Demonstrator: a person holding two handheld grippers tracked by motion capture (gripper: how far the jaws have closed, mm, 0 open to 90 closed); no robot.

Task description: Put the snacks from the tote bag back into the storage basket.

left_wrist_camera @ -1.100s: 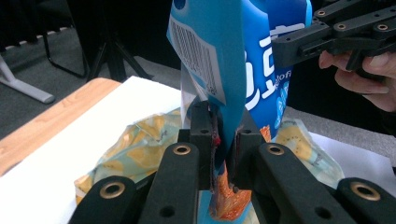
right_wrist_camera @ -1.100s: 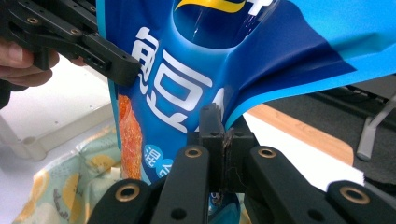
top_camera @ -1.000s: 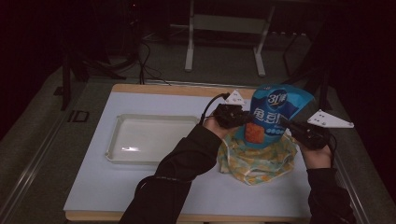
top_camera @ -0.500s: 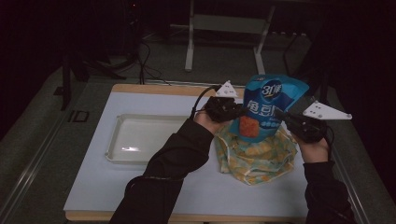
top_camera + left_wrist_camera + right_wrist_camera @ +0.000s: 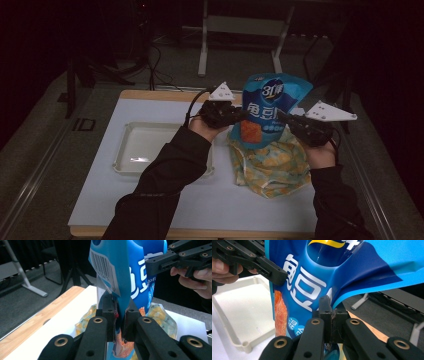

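A blue snack bag (image 5: 267,107) with white lettering hangs upright above the table, held from both sides. My left gripper (image 5: 239,115) is shut on its left edge; in the left gripper view the jaws pinch the bag (image 5: 125,282) below its barcode, meeting at the gripper tips (image 5: 120,315). My right gripper (image 5: 286,118) is shut on the right edge, and in the right gripper view its tips (image 5: 332,312) clamp a fold of the bag (image 5: 312,287). Under the bag lies a yellow and teal patterned cloth pouch (image 5: 270,167) on the white table top.
A shallow white tray (image 5: 135,150) sits on the table's left half, also seen as the tray (image 5: 234,312) behind the bag. The white board (image 5: 165,200) rests on a wooden table edge (image 5: 27,322). Stands and cables stand on the dark floor beyond.
Both grippers have lifted the blue bag higher and shifted it slightly left, out of the cloth pouch. The pouch and tray have stayed put.
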